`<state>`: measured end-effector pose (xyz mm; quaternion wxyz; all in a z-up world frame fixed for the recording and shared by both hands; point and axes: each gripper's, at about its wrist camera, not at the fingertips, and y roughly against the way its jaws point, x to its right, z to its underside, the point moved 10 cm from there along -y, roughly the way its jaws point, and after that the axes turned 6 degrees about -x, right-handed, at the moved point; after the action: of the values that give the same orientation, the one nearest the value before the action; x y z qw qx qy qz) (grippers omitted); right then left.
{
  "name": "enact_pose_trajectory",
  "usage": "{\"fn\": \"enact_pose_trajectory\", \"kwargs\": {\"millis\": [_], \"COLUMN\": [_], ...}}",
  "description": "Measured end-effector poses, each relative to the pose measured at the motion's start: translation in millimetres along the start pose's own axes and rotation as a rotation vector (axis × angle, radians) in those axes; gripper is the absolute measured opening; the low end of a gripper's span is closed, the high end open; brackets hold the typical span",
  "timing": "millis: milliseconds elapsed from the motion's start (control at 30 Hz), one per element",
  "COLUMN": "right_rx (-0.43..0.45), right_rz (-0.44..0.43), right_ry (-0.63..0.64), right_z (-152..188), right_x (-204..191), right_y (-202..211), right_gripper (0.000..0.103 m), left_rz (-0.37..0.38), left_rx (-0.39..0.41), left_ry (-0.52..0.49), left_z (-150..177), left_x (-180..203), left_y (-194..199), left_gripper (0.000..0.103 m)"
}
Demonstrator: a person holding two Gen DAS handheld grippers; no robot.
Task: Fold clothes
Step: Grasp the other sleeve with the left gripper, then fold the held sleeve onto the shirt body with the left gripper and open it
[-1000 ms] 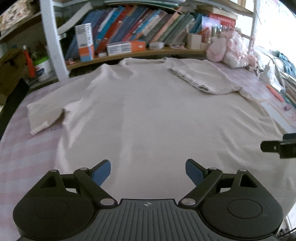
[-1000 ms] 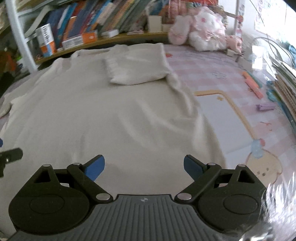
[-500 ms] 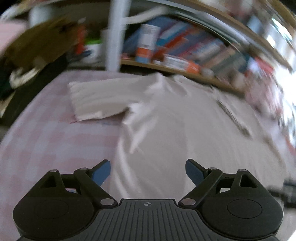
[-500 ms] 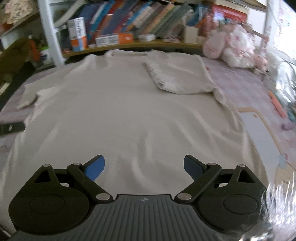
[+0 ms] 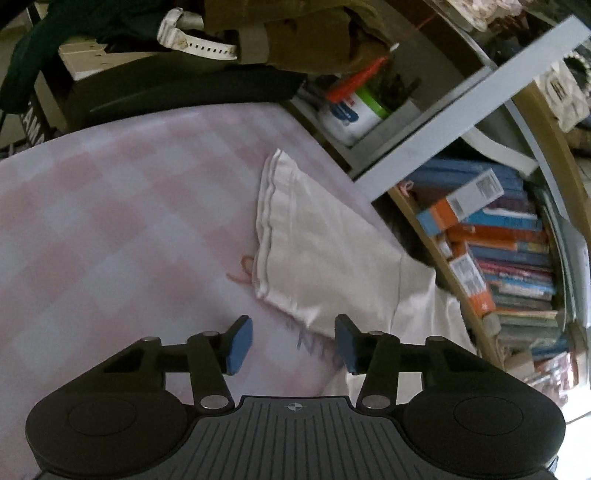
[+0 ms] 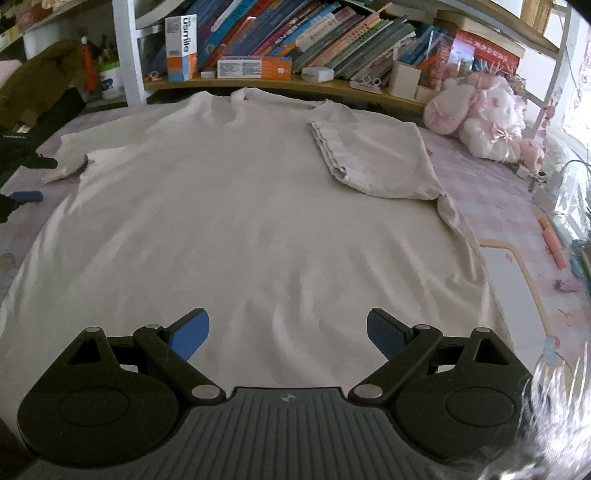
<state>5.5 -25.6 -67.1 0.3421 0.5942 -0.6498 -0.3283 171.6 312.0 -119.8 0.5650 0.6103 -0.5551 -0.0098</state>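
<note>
Cream T-shirt (image 6: 236, 229) lies flat, spread across the desk (image 6: 517, 295), which has a pink checked cover; collar at 12 o'clock next to the bookshelf (image 6: 295, 40). The sleeve at 2 o'clock (image 6: 373, 158) is folded in over the body. The other sleeve (image 5: 317, 254) lies out flat at 9 o'clock in the right wrist view, hem on the pink cover.

Left gripper (image 5: 291, 343): rolled view, aimed at that flat sleeve. Jaws have just been closing and stand half shut, blue pads apart. Sleeve's lower corner sits just ahead of the right-hand pad, at about 1 o'clock from the gap; only bare cover with printed letters shows between the pads, no cloth pinched. In the right wrist view its blue tip pokes in at the 9 o'clock edge, just below the sleeve.

Right gripper (image 6: 288, 332): hovers over the shirt's lower hem area at 6 o'clock, jaws wide open, nothing between them but flat fabric below.

Pink plush toys (image 6: 480, 118) at 2 o'clock beyond the folded sleeve. Orange-and-white box (image 6: 181, 48) upright on the shelf at 11 o'clock. Brown garment (image 5: 306, 33) and white watch (image 5: 192, 33) piled beyond the desk edge at 12 o'clock in the left wrist view.
</note>
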Motion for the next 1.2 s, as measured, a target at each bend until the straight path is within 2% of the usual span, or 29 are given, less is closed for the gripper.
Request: {"fn": "enact_pose_trajectory", "kwargs": {"millis": [100,333,500,567,700,1000,1133,1200], "right_rx": [-0.003,-0.009,-0.028,-0.034,-0.026,-0.021,-0.021,-0.015], "right_rz": [0.012,0.018,0.014,0.008,-0.008,-0.041,-0.058,-0.065], "right_ry": [-0.002,0.008,-0.004,-0.008,0.022,0.020,-0.010,-0.023], "right_z": [-0.1,0.7,2.6,1.6,-0.3,-1.4,-1.9,-2.7], "right_x": [2.2,2.3,4.4,3.8,-3.1,8.6,26.6,35.9], "right_y": [0.6,0.6,-3.7,-6.1,-6.3,-10.5,-15.8,-17.1], "right_gripper": [0.093,0.093,0.093,0.093,0.093,0.093,0.093,0.093], "left_rz": [-0.008,-0.016,-0.033,-0.040,-0.012,-0.074,-0.084,-0.078], "left_rx": [0.013,0.049,0.060,0.062,0.065,0.074,0.115,0.131], "left_ry": [0.008,0.136,0.215,0.260,0.351,0.318,0.238,0.164], "left_z": [-7.1,-17.8,-19.7,-20.1,-20.0,-24.7,-31.6,-36.3], "left_x": [1.6,-0.5,-8.9,-15.6,-25.8,-12.1,11.7,33.8], "left_y": [-7.8,-15.3,-16.2,-17.0,-18.2,-16.8,-10.2,-8.8], "left_gripper": [0.043,0.039,0.024,0.010,0.008,0.007,0.007,0.007]}}
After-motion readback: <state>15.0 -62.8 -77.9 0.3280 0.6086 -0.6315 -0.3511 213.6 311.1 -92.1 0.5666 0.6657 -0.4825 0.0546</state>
